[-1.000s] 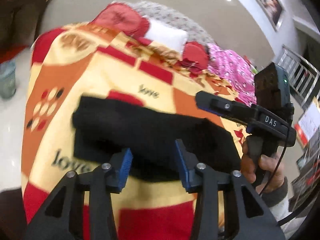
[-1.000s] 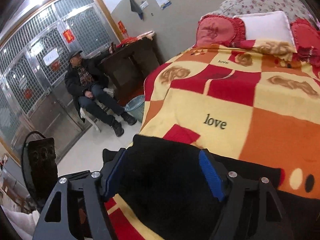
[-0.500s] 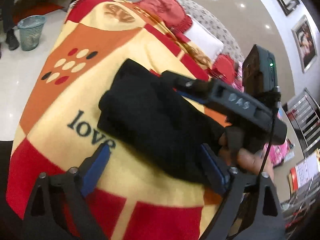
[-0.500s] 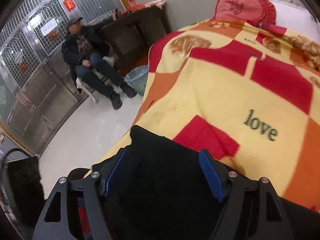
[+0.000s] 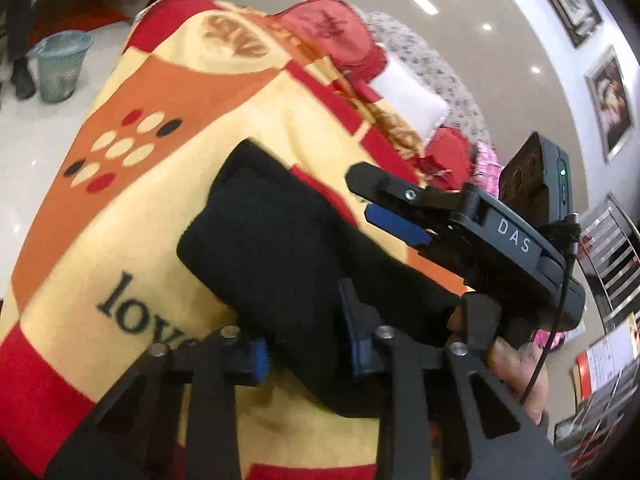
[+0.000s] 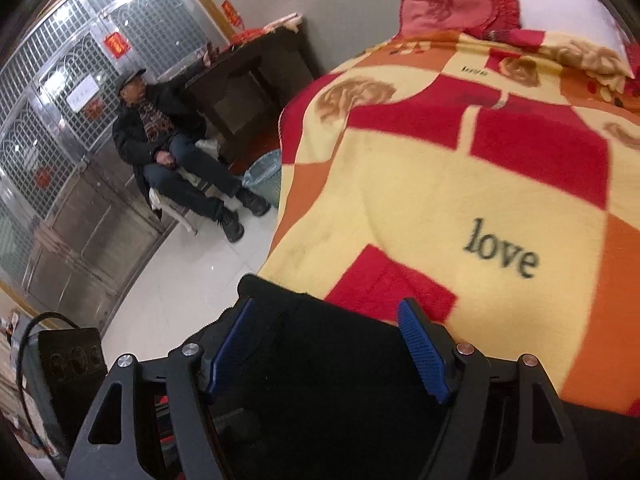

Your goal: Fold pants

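The black pants [image 5: 280,248] lie folded into a thick bundle on the red, orange and yellow blanket [image 5: 160,208]. My left gripper [image 5: 306,346] is at the bundle's near edge. Its jaws are closing, black cloth fills the gap and the blue pads [image 5: 258,360] press into it. My right gripper [image 5: 368,196], held in a hand [image 5: 516,364], hovers over the bundle's right side with its fingers apart. In the right wrist view the right gripper [image 6: 326,350] stands open over the pants [image 6: 320,380], whose far edge [image 6: 256,284] reaches the bed's side.
A person [image 6: 168,148] sits on a chair beside the bed, next to a dark table [image 6: 248,76] and a green basket [image 6: 266,176]. Red and white pillows [image 5: 408,100] lie at the head. A black box [image 6: 68,364] stands on the floor at lower left.
The left jaws spread wide around the pants' near edge, then narrowed onto the cloth while the view rolled. The right gripper slid along the pants toward the bed's side and sank a little.
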`<state>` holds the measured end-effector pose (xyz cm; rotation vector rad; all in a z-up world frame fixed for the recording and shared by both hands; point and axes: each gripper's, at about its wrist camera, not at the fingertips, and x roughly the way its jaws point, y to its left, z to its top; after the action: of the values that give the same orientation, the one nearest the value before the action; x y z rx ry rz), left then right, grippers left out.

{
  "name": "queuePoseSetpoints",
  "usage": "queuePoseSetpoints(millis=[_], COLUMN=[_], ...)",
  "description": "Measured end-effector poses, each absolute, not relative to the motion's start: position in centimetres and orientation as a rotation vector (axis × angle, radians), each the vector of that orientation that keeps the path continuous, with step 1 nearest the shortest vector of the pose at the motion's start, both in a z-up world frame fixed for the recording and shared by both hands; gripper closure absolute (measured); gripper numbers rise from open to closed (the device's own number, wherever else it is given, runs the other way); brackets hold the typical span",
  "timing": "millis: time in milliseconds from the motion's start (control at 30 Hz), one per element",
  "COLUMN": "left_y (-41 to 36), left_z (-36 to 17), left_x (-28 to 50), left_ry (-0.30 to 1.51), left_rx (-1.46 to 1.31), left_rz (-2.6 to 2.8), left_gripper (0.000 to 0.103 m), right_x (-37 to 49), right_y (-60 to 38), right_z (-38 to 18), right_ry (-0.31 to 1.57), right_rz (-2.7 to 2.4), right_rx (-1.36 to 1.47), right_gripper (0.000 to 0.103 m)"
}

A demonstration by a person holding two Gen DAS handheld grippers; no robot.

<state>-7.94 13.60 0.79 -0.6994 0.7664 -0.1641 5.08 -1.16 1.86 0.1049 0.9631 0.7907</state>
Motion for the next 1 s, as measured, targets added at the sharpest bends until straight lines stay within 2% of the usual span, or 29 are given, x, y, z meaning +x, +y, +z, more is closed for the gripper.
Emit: queuePoseSetpoints(millis=[133,233,267,367,500,633,667,700,767,933,1000], left_y=[11.6,8.9,8.0,5.3,2.3,1.2,1.2,1.0,0.7,0.0,-0.3], left_z=[3.6,5.5,5.9,6.6,6.4,5.9,5.9,5.9,5.9,7.6,8.8], left_x=[-9.2,-9.9,-10.1,-10.4,-10.3,-10.2,-10.2,-10.2,-10.2,-11.1,-11.6], left_ry=[0.668,0.611,0.593,0.561,0.568,0.579,0.581,0.586,0.605,0.584,0.561], left_rx=[-0.573,-0.439,-0.402,-0.318,-0.252,-0.232,-0.227,-0.218,-0.203,-0.183,-0.161], left_rz=[-0.222,-0.273,-0.289,-0.348,-0.405,-0.42,-0.421,-0.425,-0.429,-0.533,-0.596], left_gripper=[0.086,0.087,0.087,0.088,0.088,0.088,0.088,0.088,0.088,0.088,0.082], right_x=[4.0,2.9,2.4,1.2,0.4,0.1,0.1,0.0,-0.1,-2.4,-3.5], right_y=[-3.8,-6.0,-6.5,-7.7,-8.6,-9.2,-9.3,-9.3,-10.2,-13.9,-16.0], right_z=[4.6,7.2,8.1,10.0,10.5,8.7,8.1,7.3,6.2,8.2,9.5], right_ry=[0.915,0.881,0.871,0.856,0.873,0.923,0.932,0.939,0.94,0.826,0.779], right_rz=[0.778,0.79,0.791,0.755,0.736,0.714,0.708,0.708,0.698,0.719,0.705], right_rx=[0.178,0.268,0.281,0.266,0.268,0.277,0.261,0.229,0.235,0.231,0.229], right_gripper=[0.028,0.021,0.015,0.012,0.012,0.012,0.019,0.046,0.078,0.084,0.085])
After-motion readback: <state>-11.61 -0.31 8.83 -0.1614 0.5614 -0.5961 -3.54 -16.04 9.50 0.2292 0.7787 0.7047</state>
